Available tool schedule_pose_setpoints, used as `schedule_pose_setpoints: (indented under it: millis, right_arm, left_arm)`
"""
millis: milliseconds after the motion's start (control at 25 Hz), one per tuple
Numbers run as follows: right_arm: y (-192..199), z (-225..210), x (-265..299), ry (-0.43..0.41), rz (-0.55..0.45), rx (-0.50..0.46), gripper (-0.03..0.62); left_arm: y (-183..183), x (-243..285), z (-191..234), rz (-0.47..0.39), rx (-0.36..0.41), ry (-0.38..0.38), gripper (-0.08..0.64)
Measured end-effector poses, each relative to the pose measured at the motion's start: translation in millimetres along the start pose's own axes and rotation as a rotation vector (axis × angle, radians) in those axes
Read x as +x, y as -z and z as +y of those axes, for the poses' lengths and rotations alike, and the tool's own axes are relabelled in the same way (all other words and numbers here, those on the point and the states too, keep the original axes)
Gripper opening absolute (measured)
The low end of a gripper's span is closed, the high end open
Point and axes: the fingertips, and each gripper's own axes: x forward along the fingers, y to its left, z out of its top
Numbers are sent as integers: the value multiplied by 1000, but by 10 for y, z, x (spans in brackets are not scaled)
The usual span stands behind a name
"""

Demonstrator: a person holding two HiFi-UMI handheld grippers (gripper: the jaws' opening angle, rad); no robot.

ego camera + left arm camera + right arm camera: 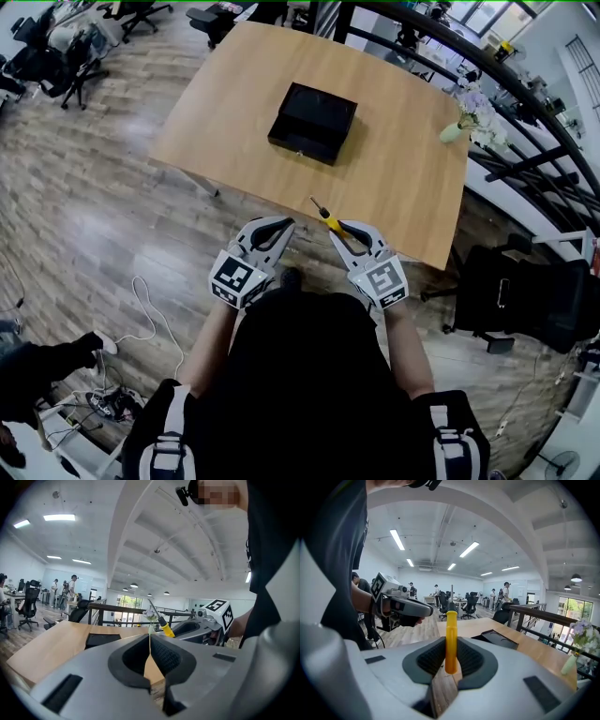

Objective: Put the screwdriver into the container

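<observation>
Wooden worktop (244, 94) carries one black container (312, 122). My right tool (345, 231) clamps the one yellow-handled screwdriver (329, 220) by the near edge, well apart from that container; my left tool (279, 228) is closed, empty.

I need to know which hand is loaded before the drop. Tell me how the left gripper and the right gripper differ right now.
The right gripper clamps the screwdriver by its yellow handle; the left gripper holds nothing. The left gripper's jaws meet in a thin line; the right gripper's jaws are kept apart by the handle. Both are at the table's near edge, short of the black container.
</observation>
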Motion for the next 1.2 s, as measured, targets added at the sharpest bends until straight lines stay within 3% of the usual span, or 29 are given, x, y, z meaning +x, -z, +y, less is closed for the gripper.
schedule_pose_setpoints:
  millis: [560,1200]
  right_arm:
    - [-38,53,238,-15,6,-25,84]
    - [-157,-169,706,-121,1,-59,84]
  left_arm:
    - [50,-176,231,-8,-12,-37,28]
    - [20,-357,582,-1,-44,-192,28]
